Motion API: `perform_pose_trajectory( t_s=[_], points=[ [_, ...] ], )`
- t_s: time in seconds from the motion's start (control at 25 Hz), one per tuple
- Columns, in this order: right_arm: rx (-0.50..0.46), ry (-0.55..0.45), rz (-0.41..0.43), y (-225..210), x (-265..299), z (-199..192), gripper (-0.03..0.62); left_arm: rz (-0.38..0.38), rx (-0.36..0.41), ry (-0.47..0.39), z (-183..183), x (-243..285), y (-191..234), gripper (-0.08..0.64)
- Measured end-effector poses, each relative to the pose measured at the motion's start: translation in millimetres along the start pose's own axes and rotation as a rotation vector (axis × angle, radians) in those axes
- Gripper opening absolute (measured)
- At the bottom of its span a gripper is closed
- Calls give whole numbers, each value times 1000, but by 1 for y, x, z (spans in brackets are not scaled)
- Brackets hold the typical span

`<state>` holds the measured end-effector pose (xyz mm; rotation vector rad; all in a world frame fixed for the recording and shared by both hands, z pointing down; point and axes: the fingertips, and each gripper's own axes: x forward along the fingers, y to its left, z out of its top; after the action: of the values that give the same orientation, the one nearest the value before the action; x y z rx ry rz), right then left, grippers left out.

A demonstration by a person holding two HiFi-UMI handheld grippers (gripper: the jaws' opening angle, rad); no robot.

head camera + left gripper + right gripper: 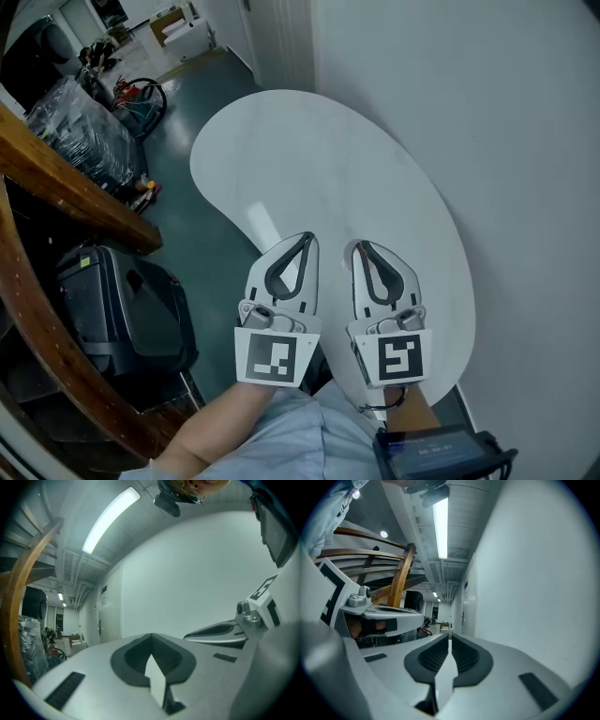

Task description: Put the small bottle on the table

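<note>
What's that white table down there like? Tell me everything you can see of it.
The table has a smooth white top shaped like a kidney bean, with rounded edges and a faint sheen. Its long right edge runs along the white wall; the curved left edge stands over dark green floor. Legs are hidden. Nothing lies on the part that shows. The left gripper and right gripper, both shut, are held over its near end.

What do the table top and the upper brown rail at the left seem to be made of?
Table top: probably white laminate or painted board, semi-matt. The colour is even, there is no grain, and one soft glare patch shows.
Brown rail: most likely varnished wood, given its warm brown streaky grain and slight sheen.
</note>
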<state>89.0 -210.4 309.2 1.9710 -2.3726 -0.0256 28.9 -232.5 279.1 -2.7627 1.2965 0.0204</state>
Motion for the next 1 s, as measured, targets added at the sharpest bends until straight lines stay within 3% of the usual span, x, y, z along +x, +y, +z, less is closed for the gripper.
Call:
perform_pose_trajectory(
  t_s=[0.12, 0.16, 0.28, 0.32, 1.0],
  points=[
    [-5, -4, -2, 5, -13, 7, 8, 5, -3, -39, 15, -11, -7, -1],
    [-9, -2, -5, 5, -16, 8, 5, -5, 36, -46, 19, -14, -10, 0],
    [-25, -33, -15, 5, -24, 13, 2, -82, 311, -38, 28, -22, -20, 0],
    [-29, -40, -17, 5, -25, 15, 2, -89, 344, -40, 29, -24, -21, 0],
    [-20, -59, -8, 10, -27, 17, 0, -72, 341, -56, 32, -27, -19, 0]
  ],
)
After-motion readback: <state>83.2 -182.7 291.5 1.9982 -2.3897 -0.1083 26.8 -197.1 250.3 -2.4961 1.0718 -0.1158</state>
